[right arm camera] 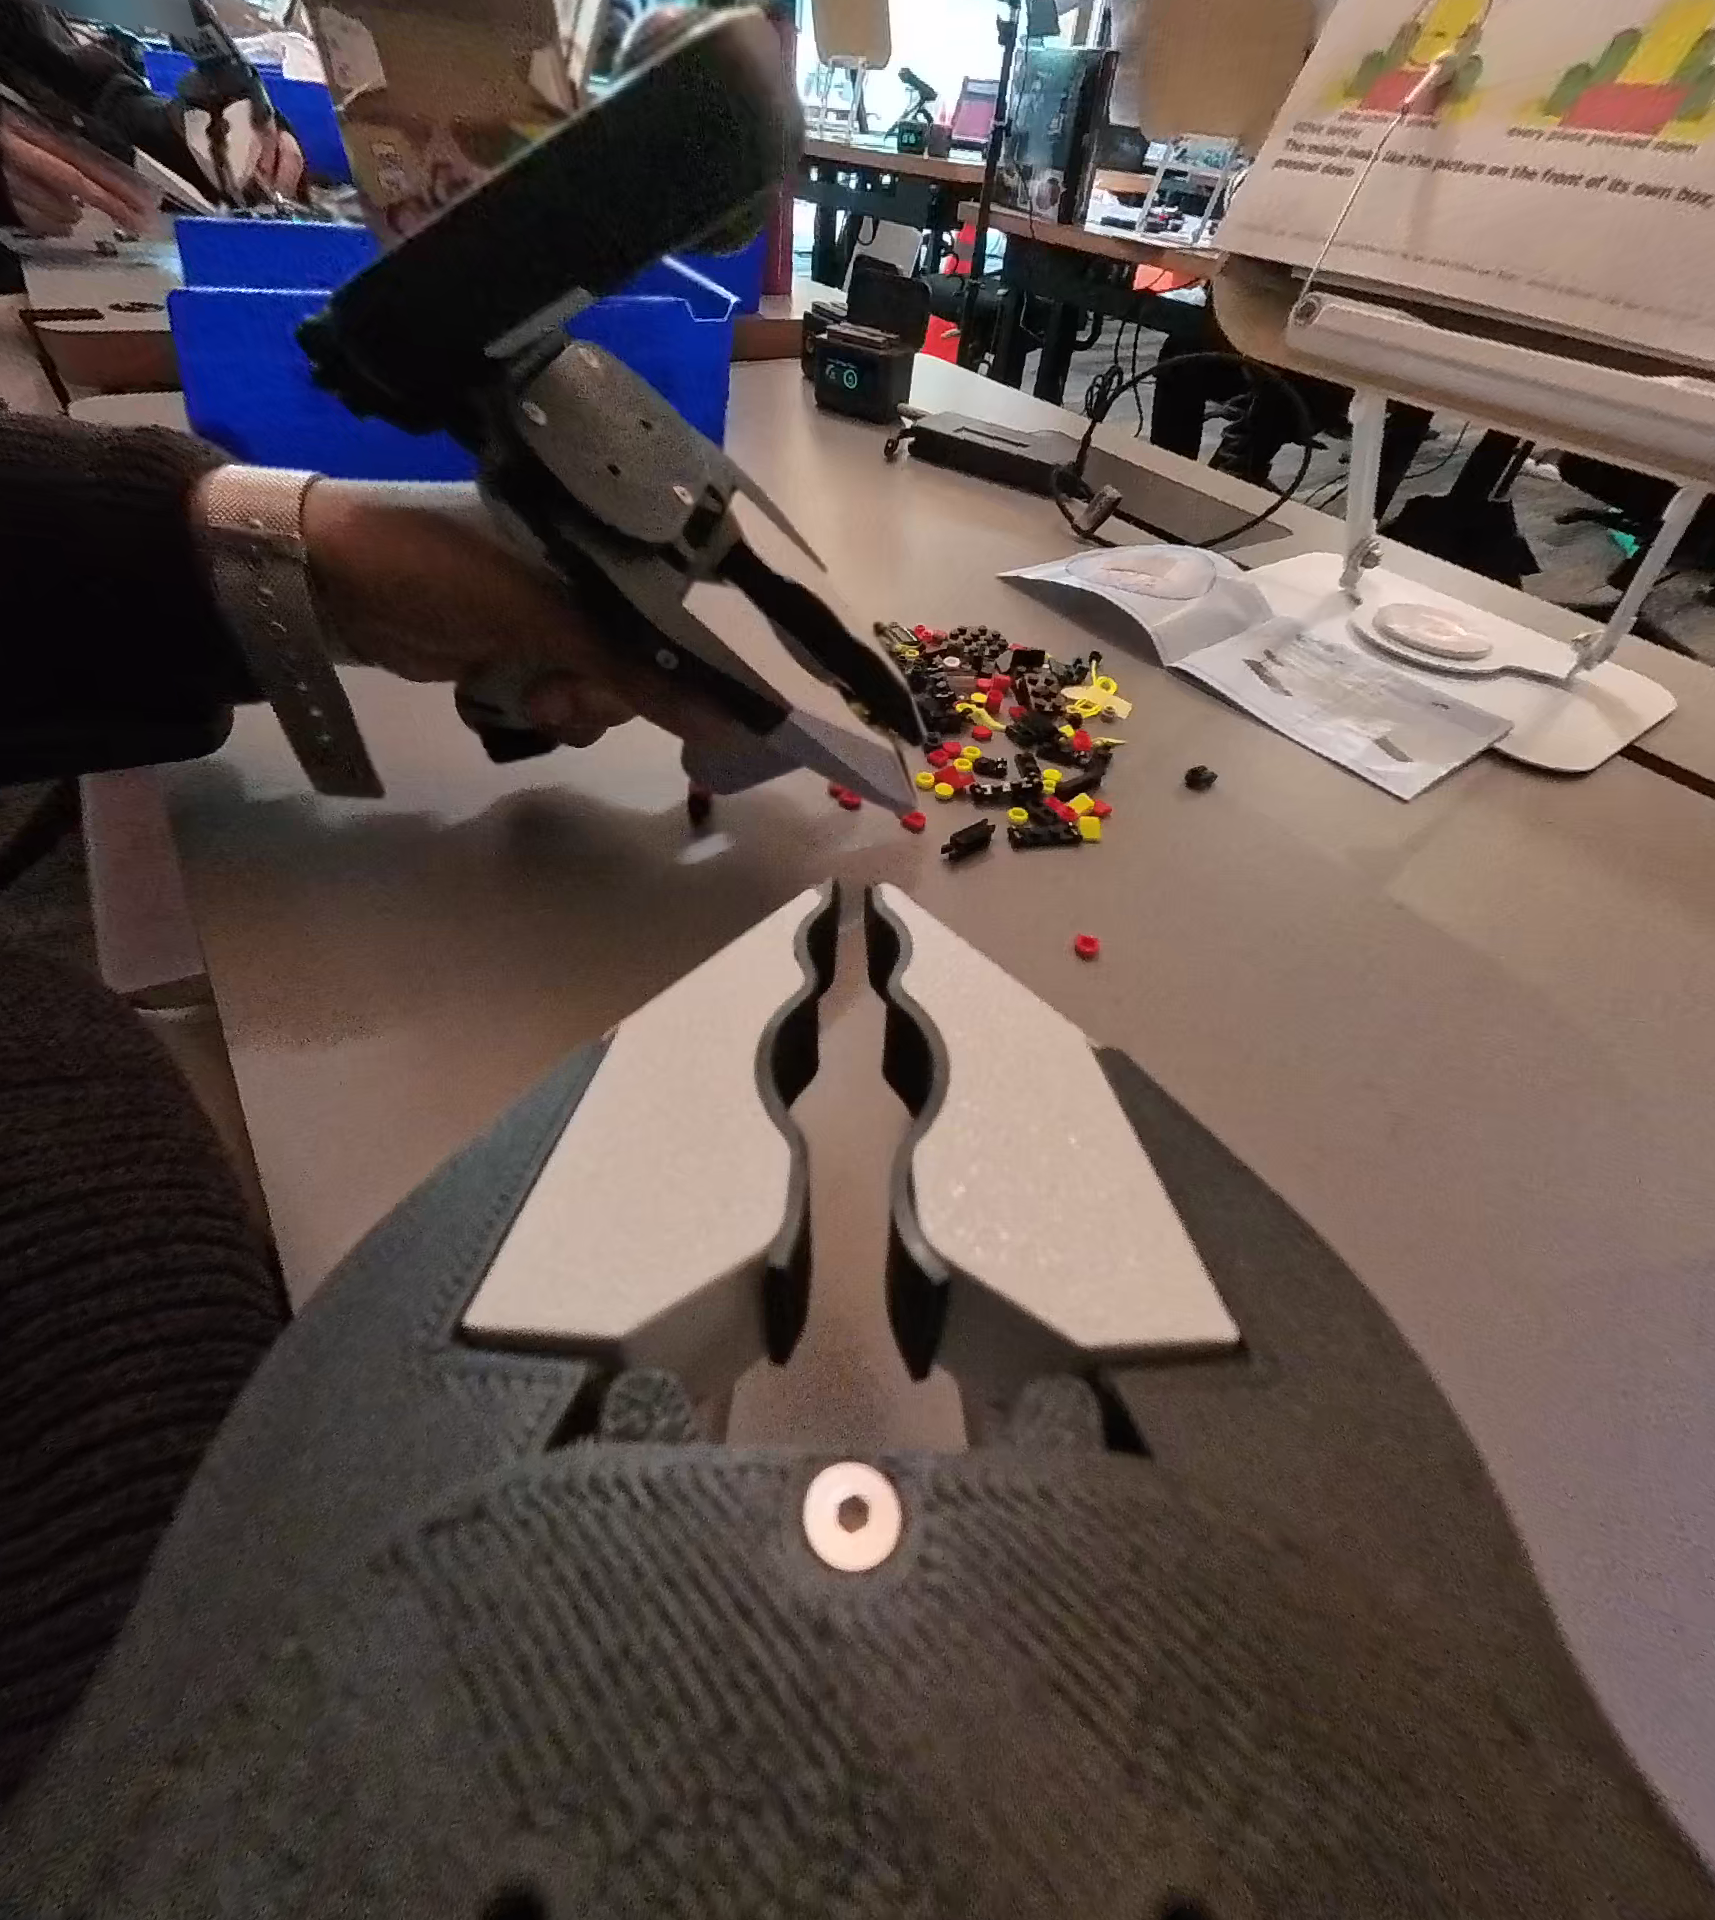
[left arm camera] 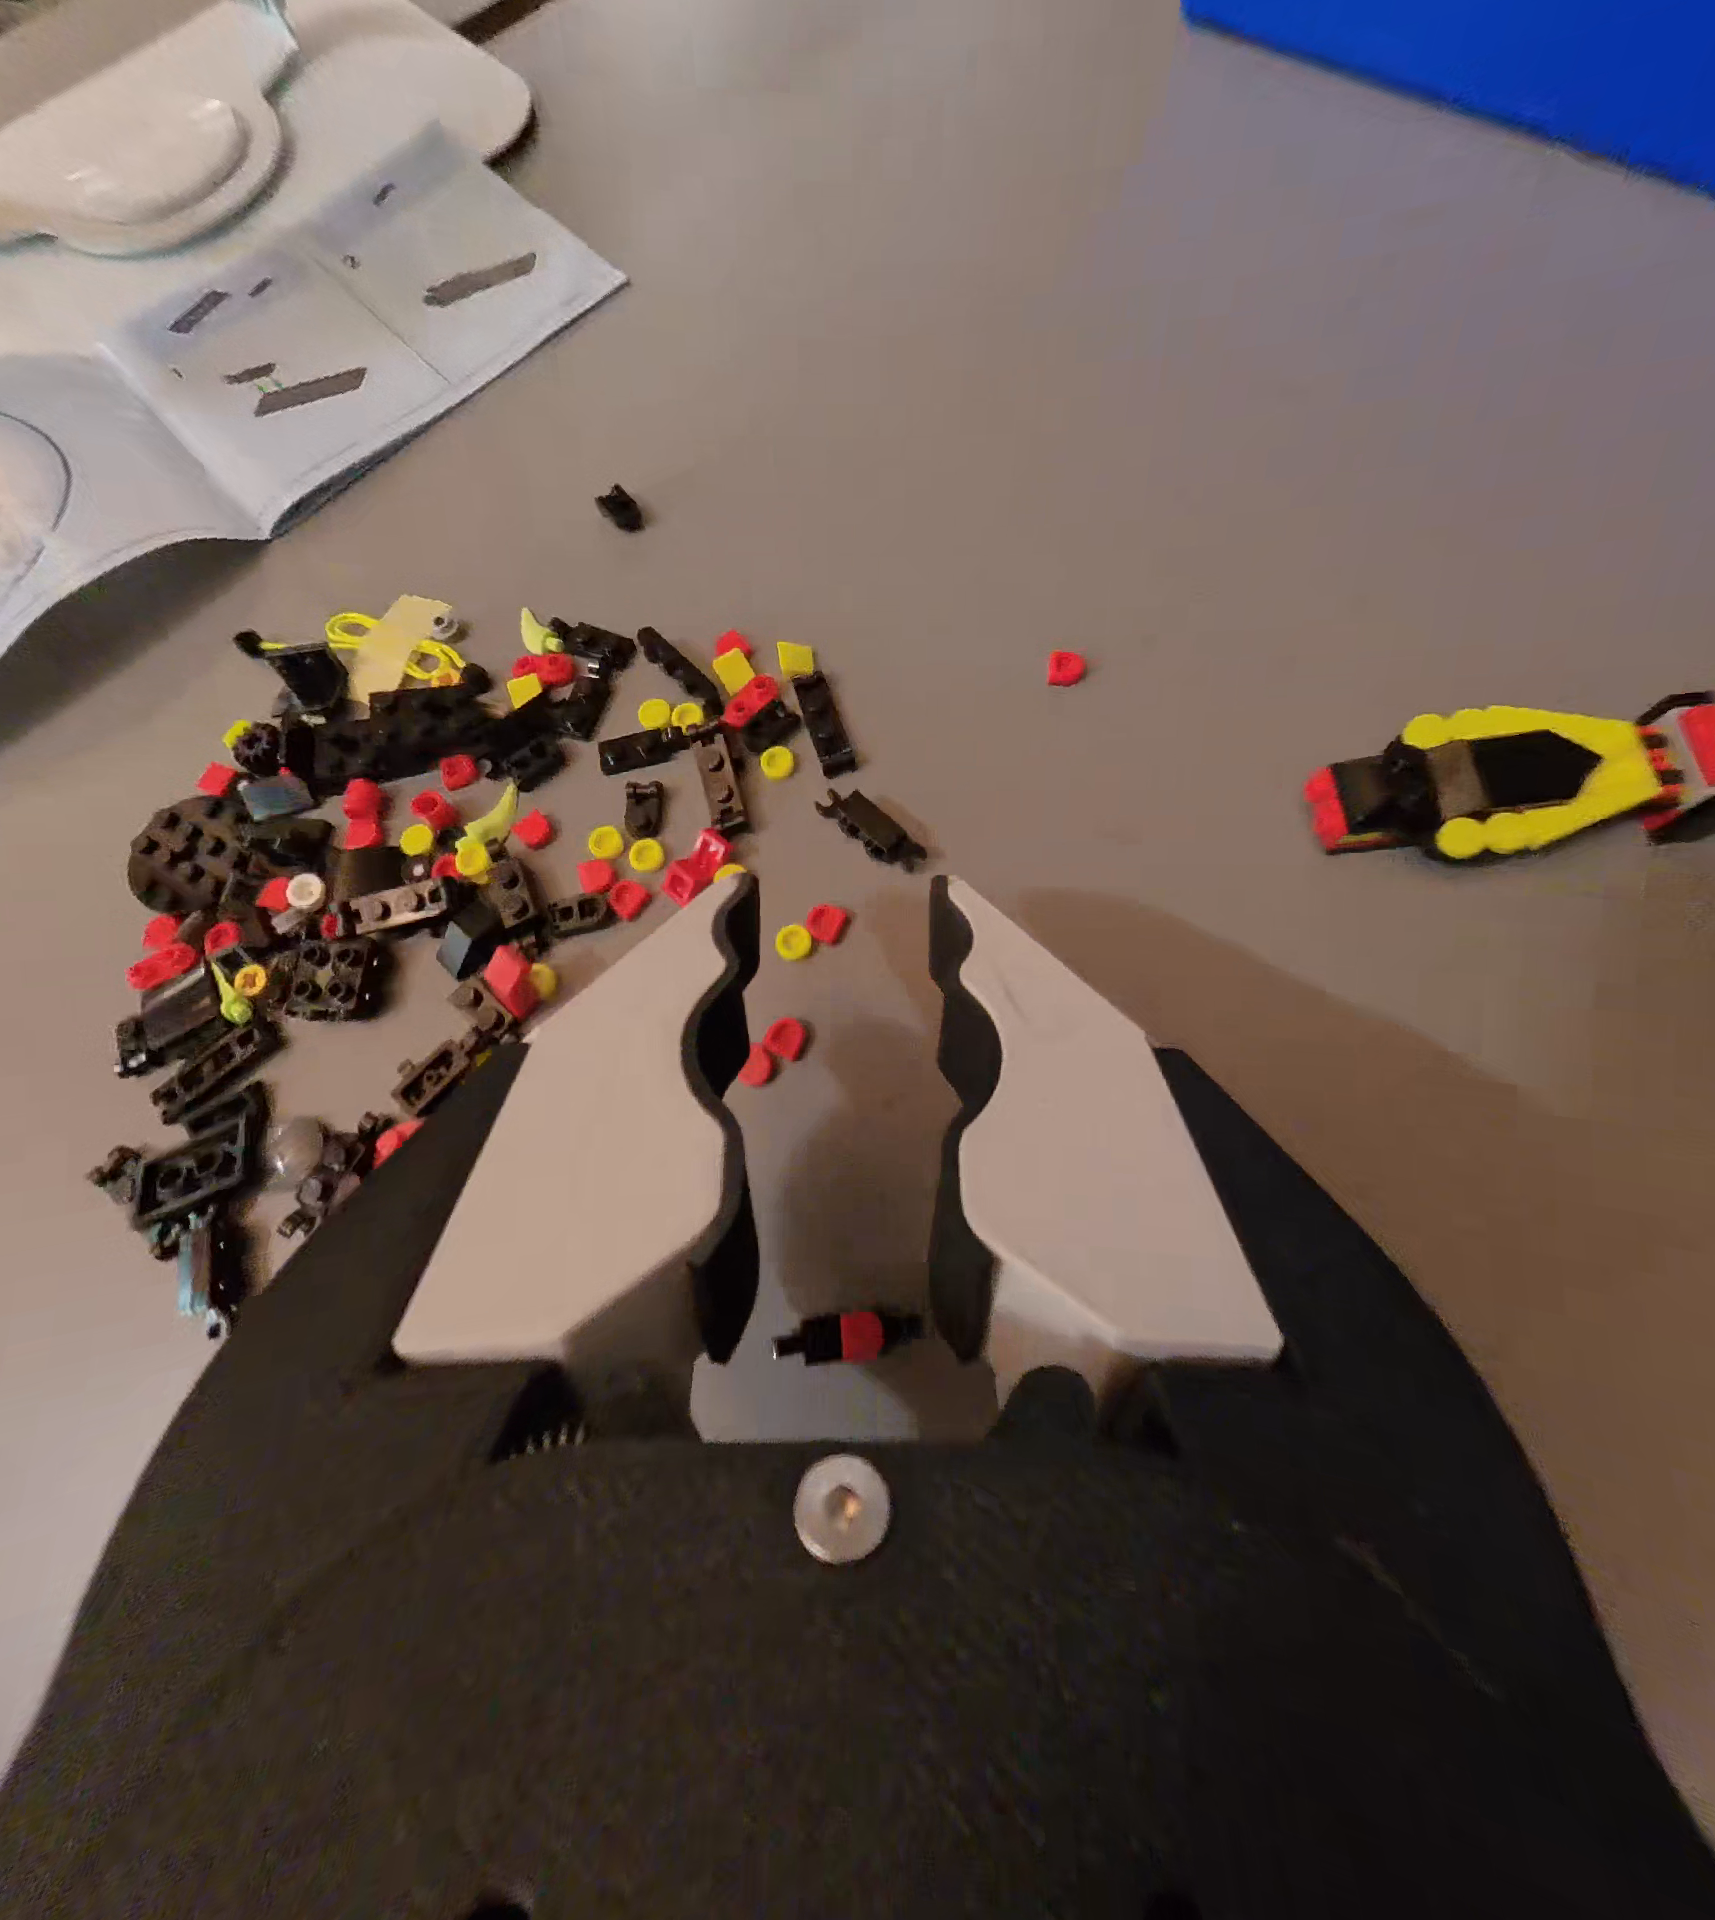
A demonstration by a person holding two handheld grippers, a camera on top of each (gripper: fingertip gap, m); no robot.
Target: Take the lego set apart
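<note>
The remaining lego model point(left arm camera: 1549, 774), yellow, red and black, lies on the grey table point(left arm camera: 1040, 364) at the right; it does not show in the right wrist view. A pile of loose black, red and yellow pieces point(left arm camera: 479, 862) lies to the left and also shows in the right wrist view point(right arm camera: 1024, 727). My left gripper point(left arm camera: 842, 904) is open over the pile's right edge; in the right wrist view point(right arm camera: 910, 764) a hand holds it tilted down. A small black-and-red piece point(left arm camera: 848, 1335) shows between its finger bases, below it. My right gripper point(right arm camera: 855, 894) is almost closed, empty, above bare table.
An open instruction booklet point(left arm camera: 313, 343) lies behind the pile, beside a white stand base point(right arm camera: 1455, 644). Blue bins point(right arm camera: 261, 384) stand at the table's far side. A stray red piece point(left arm camera: 1066, 667) and a stray black piece point(left arm camera: 621, 507) lie apart from the pile. Across from one pair of fingers to the other is roughly 15 cm.
</note>
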